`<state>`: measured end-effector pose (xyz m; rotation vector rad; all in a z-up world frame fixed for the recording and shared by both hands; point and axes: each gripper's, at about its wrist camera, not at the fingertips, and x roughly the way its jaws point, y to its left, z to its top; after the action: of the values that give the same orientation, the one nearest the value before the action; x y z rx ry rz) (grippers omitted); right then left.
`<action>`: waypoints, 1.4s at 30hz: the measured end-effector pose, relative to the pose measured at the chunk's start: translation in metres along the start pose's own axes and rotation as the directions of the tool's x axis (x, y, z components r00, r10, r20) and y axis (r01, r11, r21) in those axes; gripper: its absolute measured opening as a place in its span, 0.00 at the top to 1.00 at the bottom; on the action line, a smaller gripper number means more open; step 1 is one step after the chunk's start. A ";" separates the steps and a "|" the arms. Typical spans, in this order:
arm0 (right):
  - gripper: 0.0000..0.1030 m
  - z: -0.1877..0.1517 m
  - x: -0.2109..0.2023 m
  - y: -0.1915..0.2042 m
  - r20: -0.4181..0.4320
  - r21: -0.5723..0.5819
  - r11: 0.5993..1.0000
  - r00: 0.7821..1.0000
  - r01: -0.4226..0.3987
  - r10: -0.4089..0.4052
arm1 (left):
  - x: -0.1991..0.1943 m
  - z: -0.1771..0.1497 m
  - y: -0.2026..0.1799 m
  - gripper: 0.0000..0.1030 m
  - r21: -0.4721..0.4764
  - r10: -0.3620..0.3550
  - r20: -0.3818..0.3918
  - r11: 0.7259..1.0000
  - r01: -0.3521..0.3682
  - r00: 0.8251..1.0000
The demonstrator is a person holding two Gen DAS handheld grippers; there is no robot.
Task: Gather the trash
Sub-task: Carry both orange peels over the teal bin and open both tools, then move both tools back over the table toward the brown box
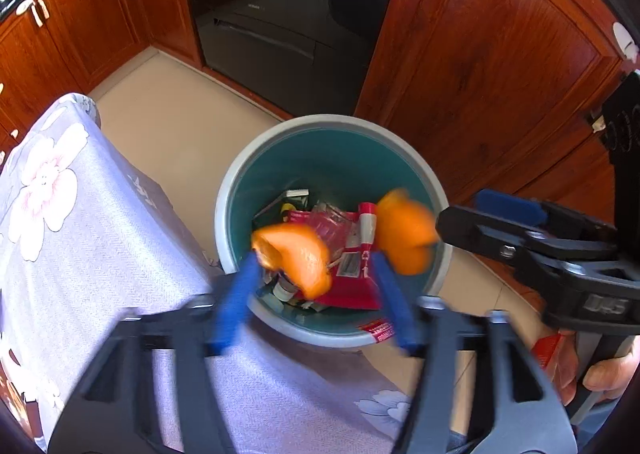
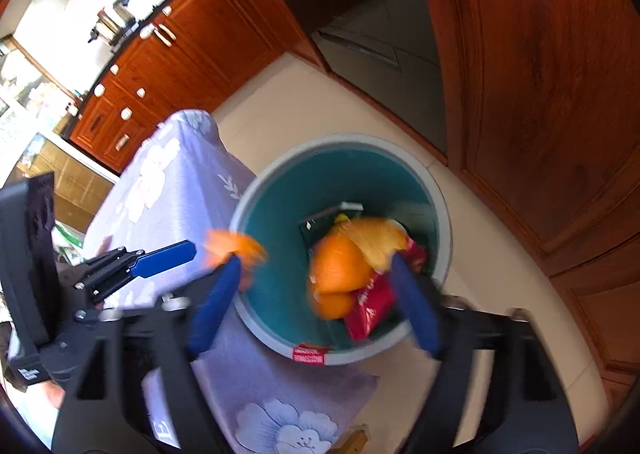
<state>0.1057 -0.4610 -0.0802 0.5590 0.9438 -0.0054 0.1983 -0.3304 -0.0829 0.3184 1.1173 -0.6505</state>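
A grey bin with a teal inside stands on the floor beside the table. It holds red packaging and other rubbish. My left gripper is open over the bin. An orange peel is blurred in the air by its left fingertip. My right gripper is open over the bin, with a second orange peel blurred in the air between its fingers. Neither finger pair clamps a peel.
A table with a lilac flowered cloth lies left of the bin. Red-brown wooden cabinets and a dark appliance stand behind. The floor is beige tile.
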 end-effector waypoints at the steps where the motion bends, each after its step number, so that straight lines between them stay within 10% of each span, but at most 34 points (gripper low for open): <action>1: 0.20 0.000 0.001 0.000 -0.005 0.007 1.000 1.000 0.000 0.000 | -0.001 -0.001 0.001 0.26 -0.003 0.004 0.003 1.000 -0.004 1.000; 8: 0.11 0.002 0.002 0.004 -0.013 0.039 0.999 1.000 0.019 -0.019 | -0.008 -0.008 0.010 0.06 -0.024 0.023 0.013 0.999 -0.023 1.000; 26: 0.11 -0.006 -0.013 0.062 0.007 -0.048 0.998 1.000 0.027 -0.027 | -0.056 -0.037 0.032 0.05 -0.048 0.047 0.087 0.998 -0.043 0.995; 42: 0.11 -0.036 0.007 0.204 -0.064 -0.277 0.959 0.997 -0.056 0.039 | -0.126 -0.122 0.134 0.05 -0.192 0.136 0.141 0.975 -0.107 0.981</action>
<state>0.1321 -0.2674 -0.0098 0.3217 0.9674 0.1855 0.1582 -0.1200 -0.0311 0.1734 0.9935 -0.4509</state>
